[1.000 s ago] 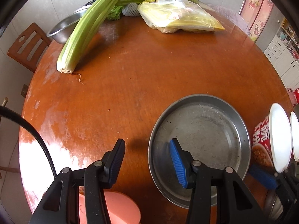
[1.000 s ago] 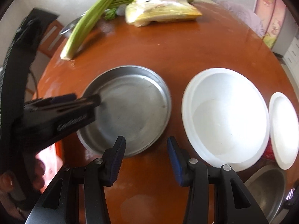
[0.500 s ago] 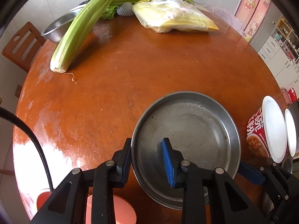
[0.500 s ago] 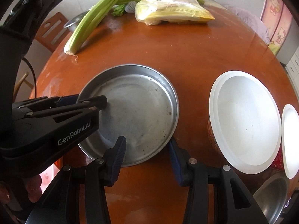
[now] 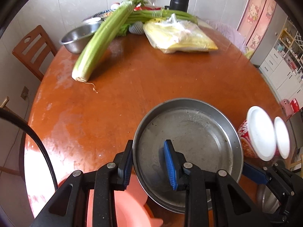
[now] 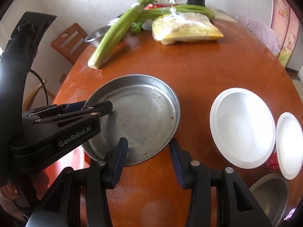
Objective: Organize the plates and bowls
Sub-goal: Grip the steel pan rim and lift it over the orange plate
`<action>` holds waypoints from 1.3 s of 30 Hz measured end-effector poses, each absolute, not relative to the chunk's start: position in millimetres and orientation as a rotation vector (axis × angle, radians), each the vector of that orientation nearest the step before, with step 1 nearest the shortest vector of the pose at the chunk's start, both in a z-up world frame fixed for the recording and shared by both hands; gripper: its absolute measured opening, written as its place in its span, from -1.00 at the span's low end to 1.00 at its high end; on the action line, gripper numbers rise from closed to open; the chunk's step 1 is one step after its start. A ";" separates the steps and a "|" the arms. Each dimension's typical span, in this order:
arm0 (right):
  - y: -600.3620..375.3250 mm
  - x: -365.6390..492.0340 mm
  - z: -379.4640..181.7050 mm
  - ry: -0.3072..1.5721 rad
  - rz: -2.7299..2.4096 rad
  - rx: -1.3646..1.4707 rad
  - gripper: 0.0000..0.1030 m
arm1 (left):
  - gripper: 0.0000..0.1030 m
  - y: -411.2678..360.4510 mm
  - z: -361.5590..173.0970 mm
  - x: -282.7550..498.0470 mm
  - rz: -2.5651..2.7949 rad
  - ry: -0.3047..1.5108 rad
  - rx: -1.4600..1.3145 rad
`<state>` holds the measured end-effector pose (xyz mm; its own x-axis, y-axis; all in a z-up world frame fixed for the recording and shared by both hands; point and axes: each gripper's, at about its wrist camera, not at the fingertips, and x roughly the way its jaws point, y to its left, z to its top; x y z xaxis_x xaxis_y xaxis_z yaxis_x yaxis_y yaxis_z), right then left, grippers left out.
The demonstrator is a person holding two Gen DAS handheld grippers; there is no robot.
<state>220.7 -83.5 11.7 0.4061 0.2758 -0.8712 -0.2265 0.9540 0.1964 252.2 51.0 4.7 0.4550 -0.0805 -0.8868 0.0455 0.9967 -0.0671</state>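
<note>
Now both claws straddle metal plate [image 5: 198,138] rim.

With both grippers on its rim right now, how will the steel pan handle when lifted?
The steel pan looks rigid, so it should not flex. The left gripper and right gripper each straddle its thin rim; smooth metal may slip or pivot between pads. Shallow and empty, it is probably light.
</note>
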 end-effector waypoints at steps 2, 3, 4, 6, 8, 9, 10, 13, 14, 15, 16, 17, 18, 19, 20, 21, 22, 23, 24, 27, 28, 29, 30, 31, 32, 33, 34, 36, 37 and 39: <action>-83.7 215.1 18.4 1.091 0.328 0.046 -0.09 | -0.38 51.0 12.2 246.2 -0.073 1.077 -0.030; -84.1 211.8 22.9 1.080 0.332 0.045 -0.09 | -0.38 51.0 16.5 242.1 -0.070 1.067 -0.030; -84.2 210.1 26.3 1.069 0.336 0.045 -0.09 | -0.38 51.3 20.5 239.2 -0.066 1.060 -0.031; -83.1 204.8 33.1 1.051 0.347 0.039 -0.09 | -0.38 52.8 27.6 232.8 -0.064 1.042 -0.035; -82.9 199.2 40.3 1.032 0.359 0.043 -0.09 | -0.38 54.6 35.6 225.5 -0.056 1.024 -0.038; -82.1 197.3 43.0 1.026 0.362 0.039 -0.09 | -0.38 55.3 38.7 222.1 -0.057 1.014 -0.039; -81.1 195.4 45.5 1.019 0.364 0.036 -0.08 | -0.38 55.9 41.6 218.5 -0.056 1.006 -0.042; -76.6 186.5 54.6 0.997 0.386 0.030 -0.08 | -0.38 61.4 52.3 206.1 -0.044 0.980 -0.050; -74.7 183.9 57.4 0.991 0.394 0.030 -0.08 | -0.38 63.9 56.1 202.0 -0.038 0.971 -0.052; -72.9 181.9 59.4 0.986 0.402 0.028 -0.08 | -0.38 65.5 58.0 199.4 -0.034 0.968 -0.054; -71.3 179.1 61.7 0.981 0.410 0.024 -0.08 | -0.38 68.0 60.3 195.9 -0.029 0.963 -0.058; -68.5 175.5 64.9 0.972 0.418 0.018 -0.08 | -0.38 70.6 62.5 192.4 -0.025 0.957 -0.062; -66.6 173.2 66.8 0.966 0.424 0.013 -0.08 | -0.38 72.8 65.0 188.0 -0.020 0.951 -0.064; -64.6 170.7 68.7 0.960 0.430 0.009 -0.08 | -0.38 75.6 66.8 184.2 -0.016 0.947 -0.068; -61.7 167.1 71.4 0.954 0.438 0.006 -0.08 | -0.38 78.1 68.5 180.5 -0.012 0.942 -0.071; -60.3 163.7 73.2 0.948 0.445 0.003 -0.08 | -0.38 81.3 71.0 175.5 -0.005 0.936 -0.072; -57.1 160.6 75.6 0.942 0.451 -0.002 -0.08 | -0.38 84.0 72.7 171.5 -0.002 0.930 -0.074; -55.5 158.5 77.4 0.936 0.457 -0.005 -0.08 | -0.38 87.9 75.2 166.3 0.004 0.923 -0.079; -52.9 156.3 79.0 0.931 0.464 -0.010 -0.08 | -0.38 90.7 76.8 163.0 0.009 0.919 -0.082; -44.3 148.6 82.8 0.918 0.488 -0.021 -0.08 | -0.38 100.2 80.1 151.1 0.026 0.908 -0.092; -41.9 146.7 83.2 0.916 0.494 -0.025 -0.08 | -0.38 103.7 81.2 147.2 0.032 0.904 -0.096; -38.3 144.1 82.8 0.916 0.501 -0.030 -0.08 | -0.38 105.9 81.3 144.2 0.034 0.902 -0.098; -35.4 142.4 82.4 0.915 0.506 -0.036 -0.08 | -0.38 108.6 80.9 141.4 0.040 0.900 -0.100; -32.4 140.5 81.7 0.916 0.513 -0.041 -0.08 | -0.38 111.7 80.5 138.0 0.048 0.900 -0.104; -29.4 139.4 80.2 0.920 0.519 -0.046 -0.08 | -0.38 114.2 80.3 135.0 0.054 0.899 -0.105; -26.7 137.7 79.5 0.921 0.523 -0.052 -0.08 | -0.38 115.6 80.0 133.1 0.058 0.898 -0.105; -24.0 137.4 78.6 0.921 0.525 -0.059 -0.08 | -0.38 116.8 79.4 131.3 0.062 0.898 -0.106; -19.5 135.4 76.1 0.928 0.531 -0.068 -0.08 | -0.38 119.7 77.3 128.4 0.071 0.899 -0.107; -17.8 134.4 74.9 0.930 0.534 -0.070 -0.08 | -0.38 121.2 75.5 127.6 0.074 0.902 -0.110; -15.4 133.9 72.2 0.939 0.537 -0.075 -0.08 | -0.38 123.5 71.8 126.4 0.075 0.908 -0.119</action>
